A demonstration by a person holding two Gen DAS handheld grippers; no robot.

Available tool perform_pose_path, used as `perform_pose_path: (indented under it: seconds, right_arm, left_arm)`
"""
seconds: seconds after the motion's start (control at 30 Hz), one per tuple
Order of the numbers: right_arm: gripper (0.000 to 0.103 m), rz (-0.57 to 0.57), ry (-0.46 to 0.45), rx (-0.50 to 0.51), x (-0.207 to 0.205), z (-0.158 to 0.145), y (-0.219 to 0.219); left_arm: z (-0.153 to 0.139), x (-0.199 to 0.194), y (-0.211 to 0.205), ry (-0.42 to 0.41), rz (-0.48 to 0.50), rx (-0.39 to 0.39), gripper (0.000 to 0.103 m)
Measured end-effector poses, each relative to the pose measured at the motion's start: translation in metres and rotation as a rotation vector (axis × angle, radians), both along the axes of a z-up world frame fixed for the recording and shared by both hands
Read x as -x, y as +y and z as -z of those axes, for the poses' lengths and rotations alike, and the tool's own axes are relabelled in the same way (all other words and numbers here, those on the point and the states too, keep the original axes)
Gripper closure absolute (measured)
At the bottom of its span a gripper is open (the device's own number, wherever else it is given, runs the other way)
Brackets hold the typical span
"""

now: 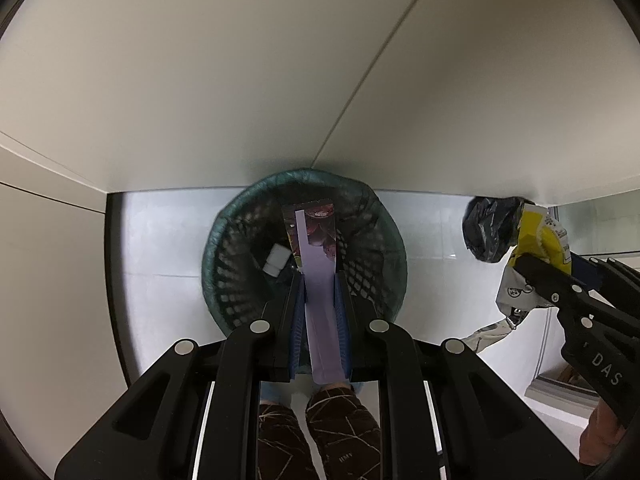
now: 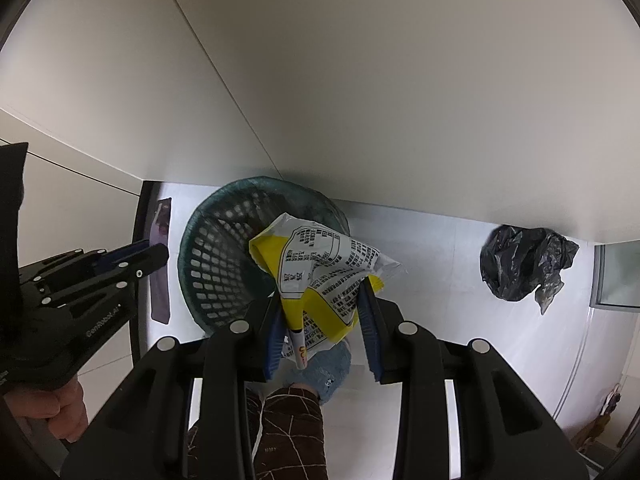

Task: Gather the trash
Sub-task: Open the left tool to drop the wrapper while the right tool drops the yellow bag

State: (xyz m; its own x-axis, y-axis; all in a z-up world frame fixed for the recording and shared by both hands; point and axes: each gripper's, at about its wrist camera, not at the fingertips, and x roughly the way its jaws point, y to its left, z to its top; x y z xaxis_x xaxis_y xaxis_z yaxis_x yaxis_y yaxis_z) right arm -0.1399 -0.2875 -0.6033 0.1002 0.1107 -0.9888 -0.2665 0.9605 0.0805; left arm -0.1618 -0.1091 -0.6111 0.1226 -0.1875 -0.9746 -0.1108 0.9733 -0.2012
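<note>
Claws [image 1: 320, 280] [image 2: 322, 292] gripping wrappers [image 1: 318, 248] [image 2: 320, 272] above bin [image 1: 224, 248]

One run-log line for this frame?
left gripper: shut on purple carton over basket | right gripper: shut on yellow wrapper

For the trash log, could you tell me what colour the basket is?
Dark green basket, clearest in the right wrist view.

A pale tiled floor [image 2: 440, 248] carries a dark green mesh wastebasket [image 2: 208, 264] by the far wall, with a crumpled black plastic bag [image 2: 524, 264] lying well apart to its right.
</note>
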Motion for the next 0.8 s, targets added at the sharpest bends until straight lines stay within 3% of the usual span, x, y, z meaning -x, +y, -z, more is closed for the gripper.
perform_pose_path:
  seconds: [0.23, 0.4, 0.8]
  right_arm:
    - [0.072, -0.001, 0.005, 0.001, 0.000, 0.000, -0.011]
    - [0.072, -0.011, -0.003, -0.001, -0.001, -0.003, -0.007]
    - [0.071, -0.055, -0.020, -0.045, -0.002, -0.003, 0.026]
  left_arm:
    - [0.003, -0.004, -0.009, -0.005, 0.011, 0.012, 0.083]
    - [-0.007, -0.007, -0.010, -0.030, 0.000, -0.001, 0.058]
    - [-0.031, 0.006, 0.032, -0.072, -0.054, -0.077, 0.015]
